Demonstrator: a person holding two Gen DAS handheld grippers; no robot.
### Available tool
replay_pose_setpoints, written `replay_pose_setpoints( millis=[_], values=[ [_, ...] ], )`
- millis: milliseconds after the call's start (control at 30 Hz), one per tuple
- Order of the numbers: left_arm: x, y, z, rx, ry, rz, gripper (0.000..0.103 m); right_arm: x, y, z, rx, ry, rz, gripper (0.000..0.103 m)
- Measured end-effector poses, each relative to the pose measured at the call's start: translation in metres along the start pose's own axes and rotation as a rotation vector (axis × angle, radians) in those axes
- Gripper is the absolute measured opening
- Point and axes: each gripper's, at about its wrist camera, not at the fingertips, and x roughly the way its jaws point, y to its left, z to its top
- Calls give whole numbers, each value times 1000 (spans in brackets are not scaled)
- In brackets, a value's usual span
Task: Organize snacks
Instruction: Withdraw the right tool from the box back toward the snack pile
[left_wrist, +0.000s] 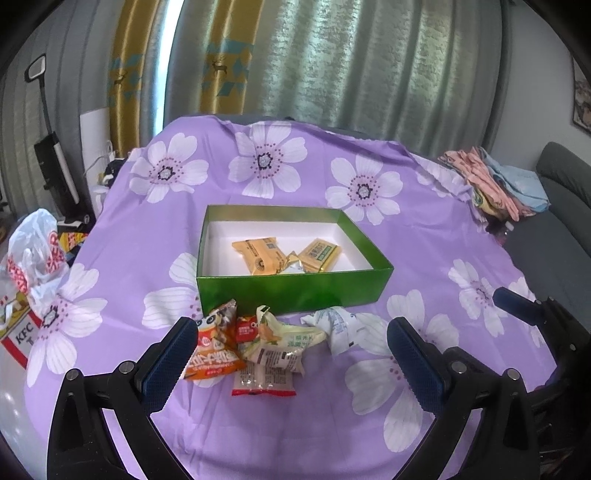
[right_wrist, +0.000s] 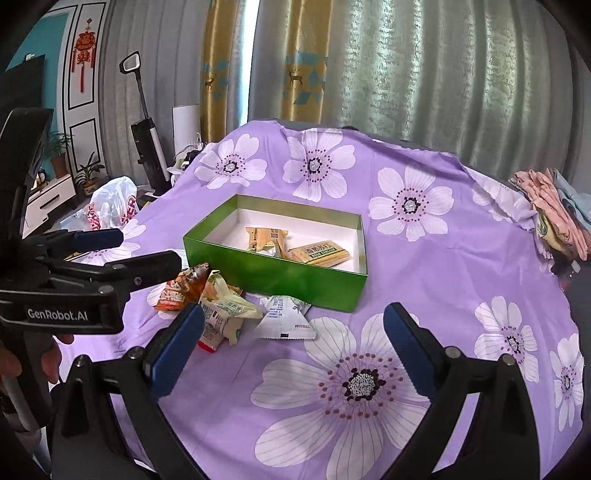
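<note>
Your left gripper (left_wrist: 291, 354) holds its fingers wide above the loose foil snack packets (left_wrist: 258, 343). These lie just before the open green cardboard box (left_wrist: 291, 291), whose long axis runs left to right on the purple flowered counter cloth (left_wrist: 424, 251). Your right gripper (right_wrist: 293, 350) is likewise spread wide, holding nothing. Grey-green curtains (left_wrist: 369, 62) hang behind.

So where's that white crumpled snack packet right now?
The white packet lies on the purple cloth, just outside the green box's near wall, at the right end of the loose snack pile.
</note>
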Motion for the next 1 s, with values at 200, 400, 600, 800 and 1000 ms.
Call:
replay_pose_setpoints(
  millis=[200,400,600,800,1000],
  values=[
    [-6,2,-4,-7,1,1,102,-8,4,-2,-8,-6,3,99],
    [-9,5,-10,-18,13,-3,102,-9,10,-5,-18,7,6,99],
    [-4,16,-17,-53,39,-14,102,-3,13,-11,-7,29,22,99],
    [4,36,-32,-90,80,-26,102,12,10,-25,28,80,79,99],
    [19,56,-59,-127,139,-78,102,29,17,-45,46,116,185,98]
  ],
)
